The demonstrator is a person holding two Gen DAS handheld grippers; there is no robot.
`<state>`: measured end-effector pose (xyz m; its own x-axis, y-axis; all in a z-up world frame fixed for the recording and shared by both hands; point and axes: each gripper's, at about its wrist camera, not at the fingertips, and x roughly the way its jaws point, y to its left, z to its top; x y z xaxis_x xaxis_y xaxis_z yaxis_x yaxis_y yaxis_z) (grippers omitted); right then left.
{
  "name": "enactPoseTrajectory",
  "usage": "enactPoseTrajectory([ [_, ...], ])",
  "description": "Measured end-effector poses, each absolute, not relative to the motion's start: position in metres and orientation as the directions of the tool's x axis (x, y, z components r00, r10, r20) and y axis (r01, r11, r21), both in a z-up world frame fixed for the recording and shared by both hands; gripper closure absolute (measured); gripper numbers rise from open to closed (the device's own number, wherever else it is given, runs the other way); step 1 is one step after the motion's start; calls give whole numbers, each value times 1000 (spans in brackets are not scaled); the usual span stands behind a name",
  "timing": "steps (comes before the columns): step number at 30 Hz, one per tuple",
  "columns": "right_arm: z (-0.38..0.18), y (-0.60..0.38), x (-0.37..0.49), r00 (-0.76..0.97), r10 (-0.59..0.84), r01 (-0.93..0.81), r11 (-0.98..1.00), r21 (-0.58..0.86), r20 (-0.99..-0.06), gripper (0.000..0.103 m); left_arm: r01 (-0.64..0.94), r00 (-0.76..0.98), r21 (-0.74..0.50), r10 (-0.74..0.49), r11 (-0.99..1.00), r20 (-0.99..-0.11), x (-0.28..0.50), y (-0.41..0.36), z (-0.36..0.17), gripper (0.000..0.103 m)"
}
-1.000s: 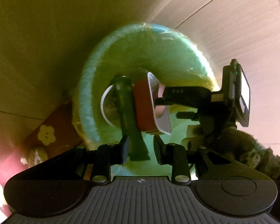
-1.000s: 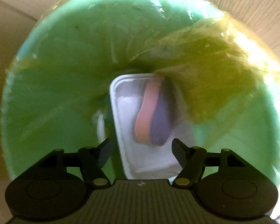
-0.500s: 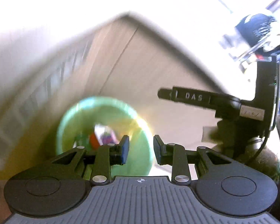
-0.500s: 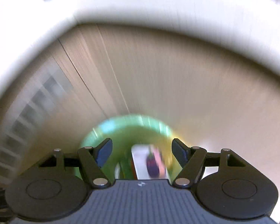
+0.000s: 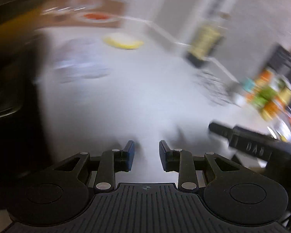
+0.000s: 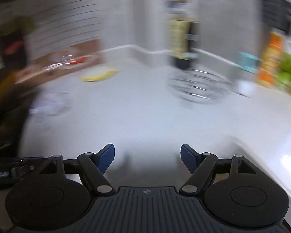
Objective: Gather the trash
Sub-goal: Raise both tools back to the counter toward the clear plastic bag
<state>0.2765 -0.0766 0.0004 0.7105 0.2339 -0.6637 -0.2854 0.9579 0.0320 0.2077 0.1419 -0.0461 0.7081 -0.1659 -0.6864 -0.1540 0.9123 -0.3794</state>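
Both views are motion-blurred and look across a white countertop [image 5: 126, 106]. My left gripper [image 5: 146, 153] hangs above it, its jaws closing a little with a clear gap and nothing between them. My right gripper [image 6: 147, 155] is wide, its jaws still opening, also with nothing between them. A yellow scrap [image 5: 124, 42] [image 6: 99, 74] lies at the far left of the counter. Nearer on the left sits a crumpled clear wrapper [image 5: 81, 68] [image 6: 50, 103]. The trash bin is out of view.
A brown board with a plate [image 6: 67, 62] stands at the back left. A dark bottle [image 6: 181, 44] and a wire basket [image 6: 199, 85] stand at the back. Colourful packages [image 6: 271, 62] crowd the right. A dark stove area [image 5: 9, 97] borders the left.
Both grippers have risen out of the green-lined bin, leaving the white tray and scraps inside. The views have swung from the bin and floor up to the countertop.
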Motion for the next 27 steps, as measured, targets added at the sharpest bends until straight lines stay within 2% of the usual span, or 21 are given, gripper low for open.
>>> enactPoseTrajectory([
  [7, -22, 60, 356, 579, 387, -510, 859, 52, -718, 27, -191, 745, -362, -105, 912, -659, 169, 192, -37, 74],
  [11, -42, 127, 388, 544, 402, -545, 837, 53, -737, 27, -207, 766, -348, -70, 914, -639, 146, 221, -34, 74],
  [16, -70, 171, 424, 512, 375, -507, 858, 80, -773, 27, -205, 780, -405, -101, 891, -617, 138, 240, -40, 74],
  [18, -74, 173, 430, 494, 382, -480, 869, 121, -781, 31, -205, 789, -431, -113, 879, -604, 139, 244, -41, 74],
  [20, -73, 172, 427, 482, 387, -486, 865, 127, -786, 65, -197, 796, -456, -130, 868, -591, 140, 247, -42, 74],
  [21, -71, 172, 424, 463, 394, -502, 855, 132, -794, 72, -190, 797, -464, -140, 865, -587, 138, 248, -45, 74],
  [22, -68, 168, 418, 458, 394, -512, 850, 126, -797, 82, -181, 797, -470, -151, 864, -584, 139, 247, -46, 74],
  [23, -66, 165, 413, 462, 387, -520, 847, 110, -798, 87, -166, 797, -475, -167, 864, -581, 140, 246, -46, 74],
  [27, -61, 137, 387, 465, 355, -529, 846, 66, -811, 88, -114, 790, -489, -220, 865, -572, 148, 237, -46, 74],
])
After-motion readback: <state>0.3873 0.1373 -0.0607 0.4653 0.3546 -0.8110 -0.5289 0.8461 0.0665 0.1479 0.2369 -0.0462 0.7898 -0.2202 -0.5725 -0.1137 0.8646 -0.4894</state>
